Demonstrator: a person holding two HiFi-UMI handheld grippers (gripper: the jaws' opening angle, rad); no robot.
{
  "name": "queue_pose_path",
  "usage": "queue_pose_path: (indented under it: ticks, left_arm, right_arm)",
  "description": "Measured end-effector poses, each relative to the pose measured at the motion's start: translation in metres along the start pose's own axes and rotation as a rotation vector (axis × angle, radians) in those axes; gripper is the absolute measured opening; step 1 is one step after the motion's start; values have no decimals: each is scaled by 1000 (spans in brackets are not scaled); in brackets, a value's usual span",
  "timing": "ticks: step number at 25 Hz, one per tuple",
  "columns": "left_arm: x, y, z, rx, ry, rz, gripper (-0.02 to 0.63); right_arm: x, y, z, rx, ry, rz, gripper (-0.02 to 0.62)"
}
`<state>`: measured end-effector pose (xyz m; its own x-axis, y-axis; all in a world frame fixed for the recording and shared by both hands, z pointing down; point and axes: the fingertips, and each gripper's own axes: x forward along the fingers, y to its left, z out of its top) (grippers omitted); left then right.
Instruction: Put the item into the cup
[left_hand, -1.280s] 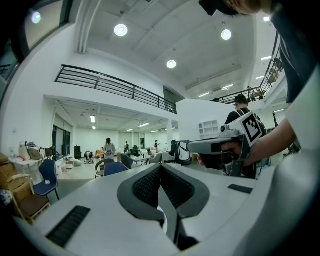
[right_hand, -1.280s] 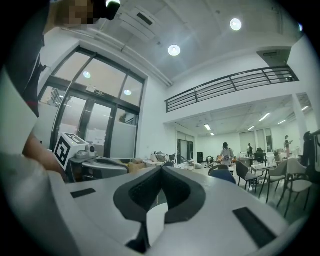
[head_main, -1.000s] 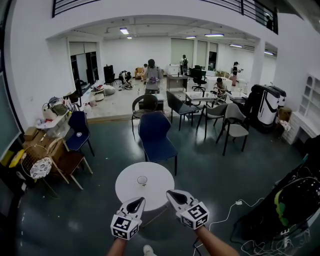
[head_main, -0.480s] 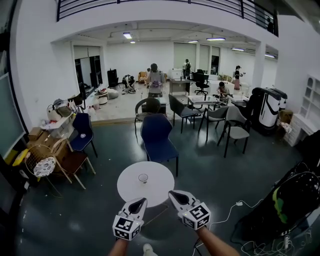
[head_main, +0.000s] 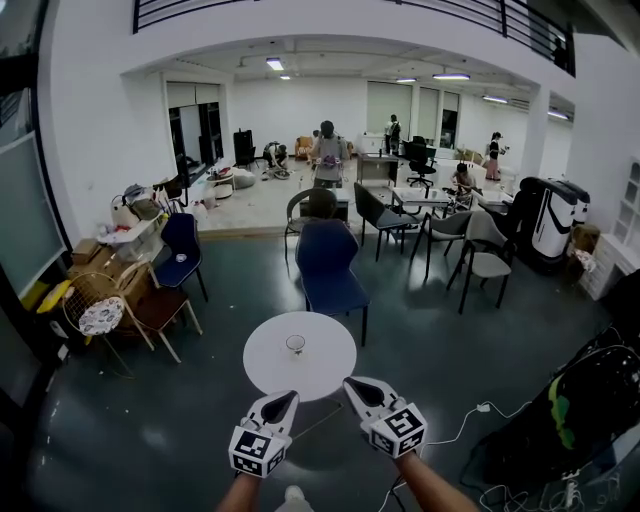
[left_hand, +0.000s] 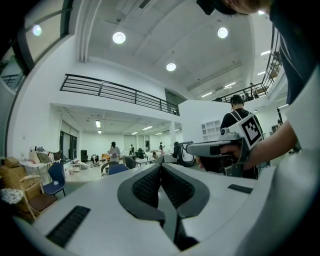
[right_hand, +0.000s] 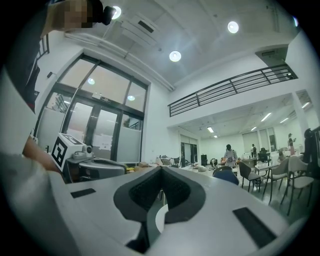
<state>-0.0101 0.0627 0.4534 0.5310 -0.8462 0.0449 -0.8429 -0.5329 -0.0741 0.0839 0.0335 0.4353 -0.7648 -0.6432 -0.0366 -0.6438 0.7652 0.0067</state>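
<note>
Cup (head_main: 295, 344): small, clear, upright near the centre of the round white table (head_main: 262, 372), at 12 o'clock from both grippers. We judge it light, thin-walled and easily tipped; steady it low on the wall. Item: too small to make out, so we cannot judge its grip. Left gripper (head_main: 286, 399): jaws pressed together, empty, by the table's 7 o'clock edge. Right gripper (head_main: 354, 385): likewise closed, empty, at 5 o'clock.

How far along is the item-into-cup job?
Done: nothing visible. The cup stands on the round white table, contents too small to tell. In hand: nothing; the left hand-held gripper and right hand-held gripper are shut and empty, at the table's near edge. Left: locate the item, not discernible here, grasp it, drop it in.
</note>
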Motion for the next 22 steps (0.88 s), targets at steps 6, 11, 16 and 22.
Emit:
queue_pose_path:
  ticks: [6,11,16,22]
  left_arm:
    - [3,-6,2,-12,3,3,15]
    - [-1,-2,4,-23,4,18,15]
    - [2,0,8,-59,-16,41,15]
    - [0,0,9,-45,-9,37,15]
  right_arm:
    - [-4,-4,1,12,-3,3,15]
    - [-3,2,4,19,-6,14,15]
    - [-1,3,3,29,-2,24,15]
    - [1,8,5,35,-7,33,15]
